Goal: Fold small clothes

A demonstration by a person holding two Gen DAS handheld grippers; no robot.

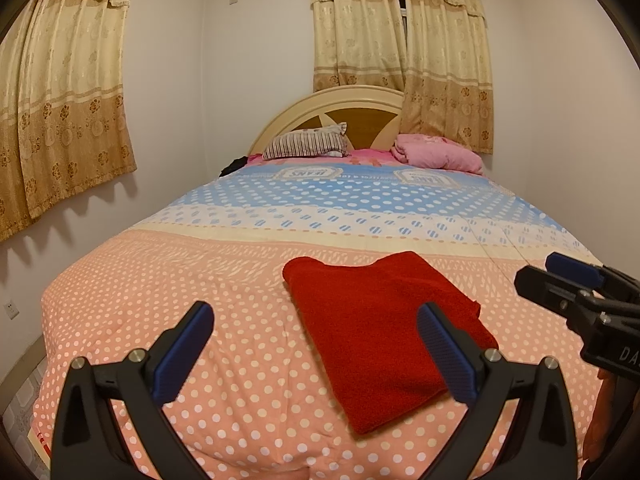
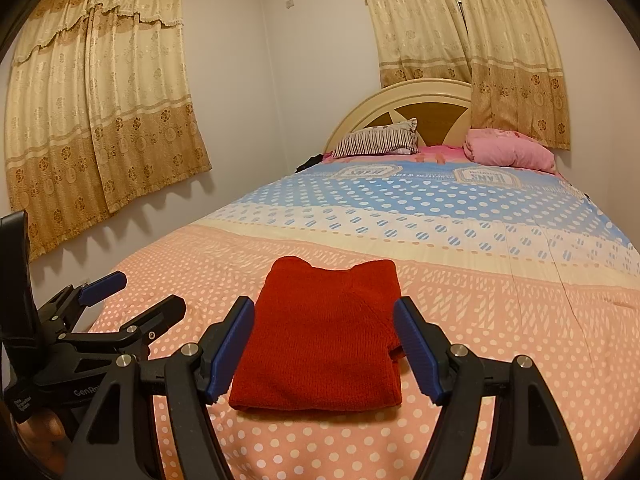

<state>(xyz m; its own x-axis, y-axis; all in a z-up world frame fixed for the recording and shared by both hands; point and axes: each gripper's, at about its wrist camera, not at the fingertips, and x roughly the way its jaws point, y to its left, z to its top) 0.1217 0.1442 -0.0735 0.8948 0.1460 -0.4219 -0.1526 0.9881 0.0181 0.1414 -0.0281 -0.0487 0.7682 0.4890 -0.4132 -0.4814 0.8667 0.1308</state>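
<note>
Right wrist view: right gripper (image 2: 324, 350) hangs wide apart over the folded red sweater (image 2: 320, 340), gripping nothing; left gripper (image 1: 316, 354) likewise spread, empty.

Left claw (image 1: 314, 354) and right claw (image 2: 324, 350) both gape, empty.

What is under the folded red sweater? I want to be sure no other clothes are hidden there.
The red sweater lies flat on the dotted bedspread, with only bedspread showing around its edges. Whatever is directly beneath it is covered, though no bump suggests another garment.
</note>
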